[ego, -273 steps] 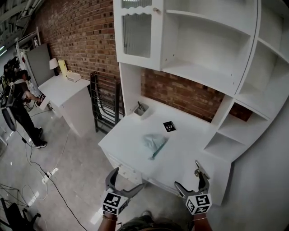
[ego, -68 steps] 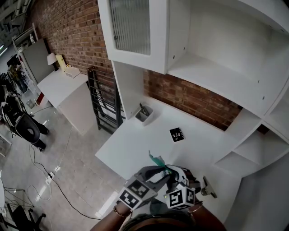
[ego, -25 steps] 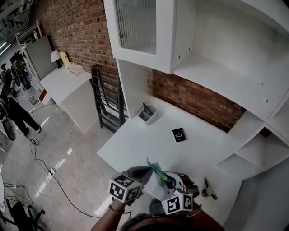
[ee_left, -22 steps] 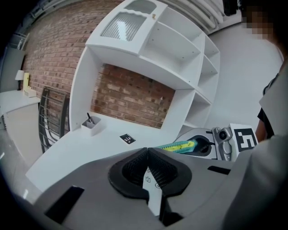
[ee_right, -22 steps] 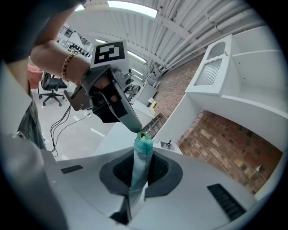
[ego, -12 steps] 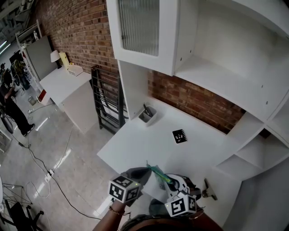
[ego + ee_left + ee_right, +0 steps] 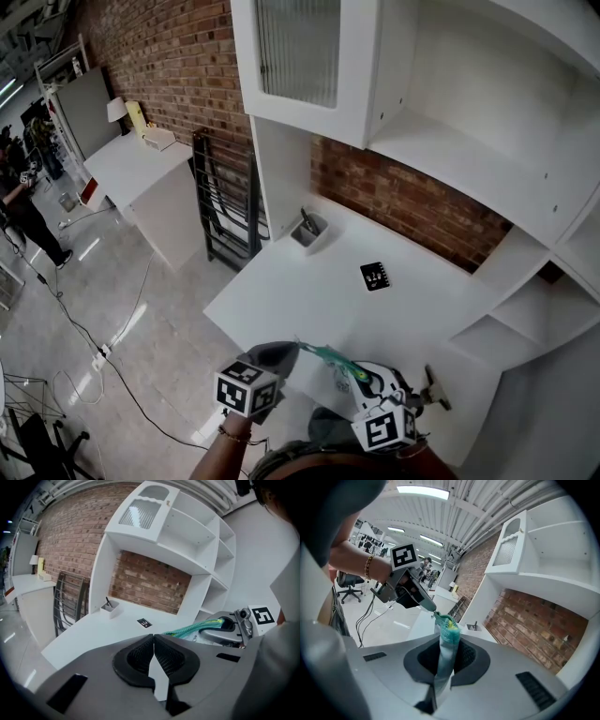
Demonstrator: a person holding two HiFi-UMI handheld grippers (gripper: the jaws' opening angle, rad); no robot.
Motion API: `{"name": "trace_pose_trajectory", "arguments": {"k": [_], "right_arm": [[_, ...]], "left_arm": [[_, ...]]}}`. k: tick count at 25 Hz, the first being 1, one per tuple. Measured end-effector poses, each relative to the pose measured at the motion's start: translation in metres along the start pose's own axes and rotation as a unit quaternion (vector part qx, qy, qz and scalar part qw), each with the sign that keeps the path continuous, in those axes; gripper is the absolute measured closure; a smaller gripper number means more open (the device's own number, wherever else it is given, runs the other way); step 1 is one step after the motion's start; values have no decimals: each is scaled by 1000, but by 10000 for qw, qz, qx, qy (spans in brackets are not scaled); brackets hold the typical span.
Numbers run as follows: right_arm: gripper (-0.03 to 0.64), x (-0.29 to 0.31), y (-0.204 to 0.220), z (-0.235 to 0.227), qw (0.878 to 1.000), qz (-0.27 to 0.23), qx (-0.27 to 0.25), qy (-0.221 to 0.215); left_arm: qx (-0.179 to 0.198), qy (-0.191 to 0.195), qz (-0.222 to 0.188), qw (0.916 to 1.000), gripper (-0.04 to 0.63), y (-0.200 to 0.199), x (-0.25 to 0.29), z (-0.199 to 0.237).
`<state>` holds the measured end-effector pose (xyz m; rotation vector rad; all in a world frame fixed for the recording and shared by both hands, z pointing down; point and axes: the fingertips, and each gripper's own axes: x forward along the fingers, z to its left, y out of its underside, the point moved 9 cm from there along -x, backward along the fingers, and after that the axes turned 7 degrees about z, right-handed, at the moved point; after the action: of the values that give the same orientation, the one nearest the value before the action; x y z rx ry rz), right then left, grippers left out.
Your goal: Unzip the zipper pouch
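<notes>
Since half a second earlier, left gripper (image 7: 153, 641) was drawn away from right gripper (image 7: 449, 644). Both are pressed shut: left pinching zipper end (image 7: 435, 615), right clamping zipper pouch (image 7: 330, 358). Pouch held taut above desk (image 7: 281, 295) near edge, presumably as counter-tension for unzipping.

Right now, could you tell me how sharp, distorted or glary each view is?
Head view: sharp, evenly lit, shelves bowed at the edges. Left gripper view: strong fisheye, black corners, pouch crisp. Right gripper view: same fisheye, ceiling light glaring, pouch between the jaws slightly soft.
</notes>
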<state>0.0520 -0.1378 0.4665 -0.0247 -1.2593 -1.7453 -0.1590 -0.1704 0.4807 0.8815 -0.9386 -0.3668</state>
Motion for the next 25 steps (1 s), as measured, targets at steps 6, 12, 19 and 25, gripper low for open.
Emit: {"name": "trace_pose_trajectory", "arguments": {"k": [6,12,19,25], "right_arm": [[611,-5,-5,-1,10000,43,0,-30],[611,-1,5,-5,9999,-101,82,-52],[612,3,13,-22,9995,18,278,166],[611,9,22,-45,9981,236,481,296]], "left_arm": [[-36,-91,-110,9999,591,4,-9,-2],[256,-243,-510,9981,590,11,-12,-7],[379,-470,-843,9946,578,13,-26,-3],[432,-535,-794,9945,578,18,-27,2]]}}
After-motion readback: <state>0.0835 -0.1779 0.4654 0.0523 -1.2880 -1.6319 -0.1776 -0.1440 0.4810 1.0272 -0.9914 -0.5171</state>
